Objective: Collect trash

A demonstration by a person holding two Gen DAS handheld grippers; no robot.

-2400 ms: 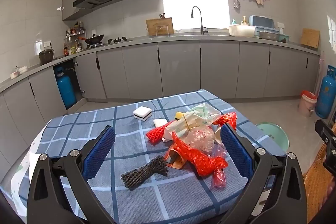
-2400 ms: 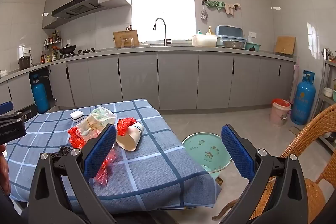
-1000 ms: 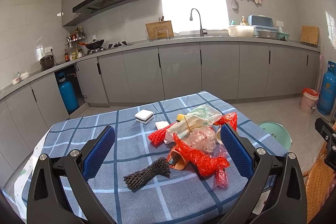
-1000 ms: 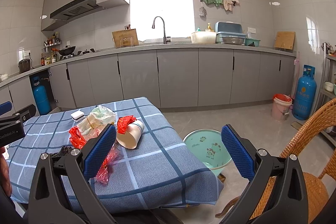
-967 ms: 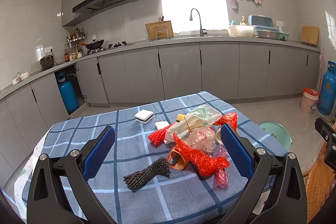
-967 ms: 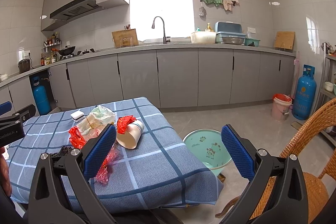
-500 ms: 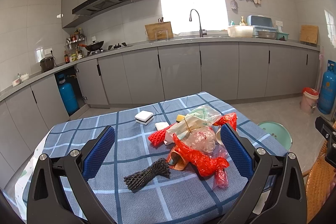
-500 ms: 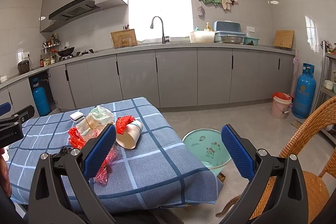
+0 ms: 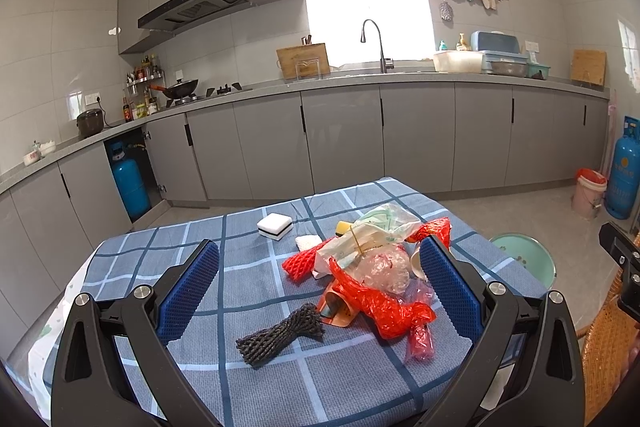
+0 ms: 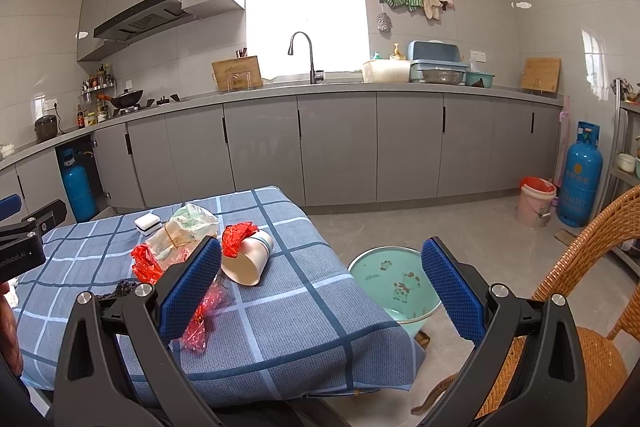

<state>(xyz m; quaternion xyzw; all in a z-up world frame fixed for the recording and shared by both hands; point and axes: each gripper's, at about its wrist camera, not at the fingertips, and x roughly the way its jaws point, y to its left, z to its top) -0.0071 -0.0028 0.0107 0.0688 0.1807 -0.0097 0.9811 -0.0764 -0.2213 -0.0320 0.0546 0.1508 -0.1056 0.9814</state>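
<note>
Left gripper (image 9: 318, 287) wide, empty, above table (image 9: 168, 247). Black net bundle (image 9: 280, 333) left of trash pile (image 9: 368, 267): loose, take first, pinch mid-bundle. Paper cup (image 10: 248, 261) on its side, right of pile. Right gripper (image 10: 320, 287) spread, empty. Green bin (image 10: 394, 283) on floor just right of table: likely drop spot.

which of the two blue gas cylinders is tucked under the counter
The left gas cylinder, in the open recess below the stove; the other gas cylinder stands free on the floor.
</note>
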